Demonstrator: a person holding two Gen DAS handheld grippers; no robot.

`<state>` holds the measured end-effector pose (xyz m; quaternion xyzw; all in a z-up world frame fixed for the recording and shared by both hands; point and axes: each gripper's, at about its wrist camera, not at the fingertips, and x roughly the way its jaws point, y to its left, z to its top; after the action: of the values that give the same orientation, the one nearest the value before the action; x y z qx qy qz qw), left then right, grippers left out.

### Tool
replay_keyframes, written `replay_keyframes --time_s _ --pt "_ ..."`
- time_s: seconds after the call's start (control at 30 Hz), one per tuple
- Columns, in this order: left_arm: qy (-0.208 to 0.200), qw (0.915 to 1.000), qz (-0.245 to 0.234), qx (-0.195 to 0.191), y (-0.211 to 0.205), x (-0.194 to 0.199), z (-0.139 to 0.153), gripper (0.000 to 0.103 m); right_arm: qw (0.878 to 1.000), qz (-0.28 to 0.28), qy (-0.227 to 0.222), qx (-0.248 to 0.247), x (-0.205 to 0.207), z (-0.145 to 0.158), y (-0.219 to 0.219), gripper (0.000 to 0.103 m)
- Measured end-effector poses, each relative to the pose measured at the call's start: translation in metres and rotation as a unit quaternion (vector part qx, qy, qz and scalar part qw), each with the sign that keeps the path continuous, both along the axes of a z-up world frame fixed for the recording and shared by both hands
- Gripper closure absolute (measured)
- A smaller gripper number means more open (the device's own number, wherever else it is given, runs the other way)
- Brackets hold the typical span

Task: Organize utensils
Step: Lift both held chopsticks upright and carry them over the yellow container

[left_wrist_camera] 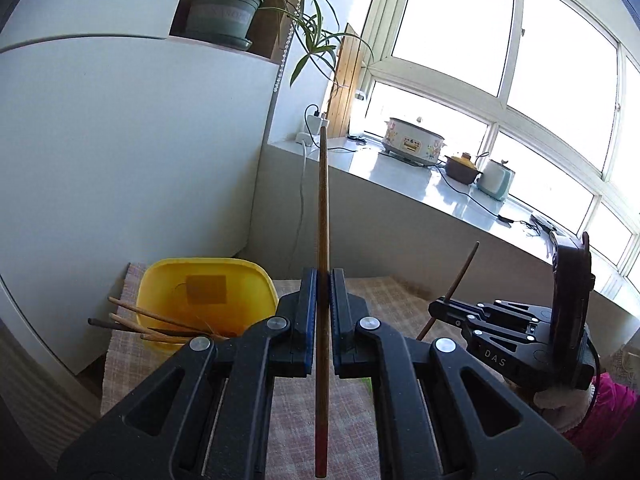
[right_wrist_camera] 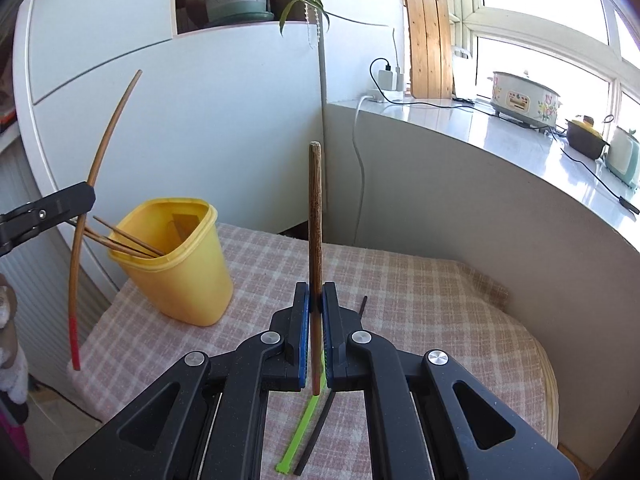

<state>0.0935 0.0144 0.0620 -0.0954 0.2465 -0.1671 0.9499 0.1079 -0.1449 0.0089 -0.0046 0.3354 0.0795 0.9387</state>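
1. The left gripper [left_wrist_camera: 323, 292] has its jaws clamped on a long brown chopstick with a red end [left_wrist_camera: 322, 280], which stands upright between the pads.
2. The right gripper [right_wrist_camera: 316, 312] is pinched on a shorter brown chopstick [right_wrist_camera: 315, 240], also upright.
3. Ahead and to the left of both grippers stands a yellow container [right_wrist_camera: 180, 280] on the checked cloth [right_wrist_camera: 420, 300]; several brown chopsticks [right_wrist_camera: 124, 240] lean inside it, their ends poking past its rim.
4. Below the right gripper, a green stick [right_wrist_camera: 298, 436] and a black stick [right_wrist_camera: 316, 436] lie side by side on the cloth.
5. Beyond, a windowsill [right_wrist_camera: 480, 128] carries a patterned cooker [right_wrist_camera: 524, 98] and pots.
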Motion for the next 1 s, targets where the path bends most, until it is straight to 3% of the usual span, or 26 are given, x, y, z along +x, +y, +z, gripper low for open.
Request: replay_keyframes --time_s 0.37,0.57,1.0 --pt "-0.031 0.9955 0.084 -0.03 0.052 0.035 0.006 0.099 0.998 0.027 -0.03 0.041 -0.001 0.035 0.014 0.099" --pt "-0.055 0.9903 0.127 -0.016 0.055 0.055 0.001 0.099 0.996 0.042 -0.044 0.066 0.007 0.052 0.021 0.099" --pt "-0.069 0.9836 0.167 0.004 0.049 0.084 -0.014 0.099 0.989 0.077 -0.075 0.098 0.027 0.08 0.044 0.099"
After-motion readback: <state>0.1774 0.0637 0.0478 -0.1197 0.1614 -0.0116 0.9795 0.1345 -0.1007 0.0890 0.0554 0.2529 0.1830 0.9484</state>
